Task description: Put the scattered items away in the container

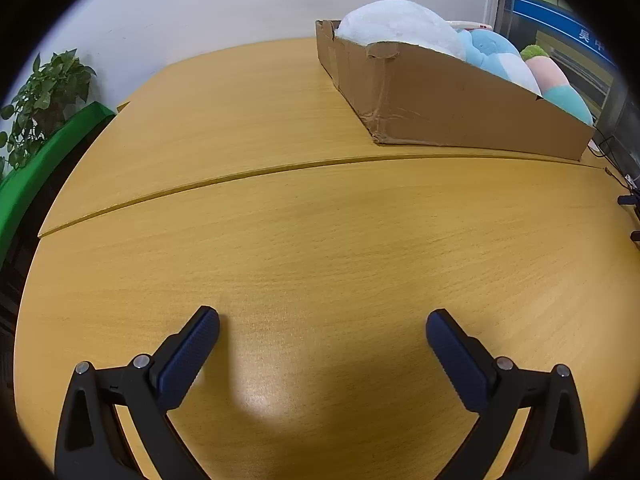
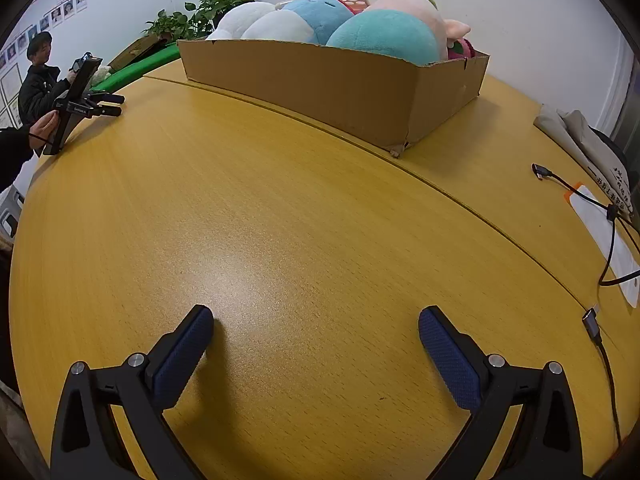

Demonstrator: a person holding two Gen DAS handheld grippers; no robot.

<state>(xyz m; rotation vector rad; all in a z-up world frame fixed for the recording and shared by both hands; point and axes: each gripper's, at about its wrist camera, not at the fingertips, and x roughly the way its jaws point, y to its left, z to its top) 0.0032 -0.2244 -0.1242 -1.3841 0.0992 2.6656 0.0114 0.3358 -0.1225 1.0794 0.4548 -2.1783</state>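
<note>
Nearest to each camera, both grippers hover just above the wooden table (image 1: 320, 240) with nothing between their blue-padded fingers: the left gripper (image 1: 322, 326) has its jaws spread wide over bare wood, and the right gripper (image 2: 316, 324) is likewise released, its pads well apart over a glossy patch of the tabletop. Beyond the fingers in both views a seam runs across the table where two boards meet. To the right in the right wrist view, near the table edge, black cables (image 2: 608, 232) trail over a white sheet with an orange corner (image 2: 604, 232), and a grey USB plug (image 2: 591, 322) lies just beside them. Farther back, past the seam, sits the cardboard box (image 1: 460, 108), the container, open-topped and worn at its corners. It is heaped with plush toys that rise above its rim: a white plush (image 1: 396, 26), a light blue plush (image 1: 490, 48), a teal plush (image 2: 384, 36) and a pink plush with a green top (image 2: 408, 2), all resting inside the box. At the far left in the right wrist view a person in a dark jacket (image 2: 38, 80) holds a black device (image 2: 78, 96) at the table edge, and leafy green plants (image 2: 208, 10) stand against the white wall behind.
</note>
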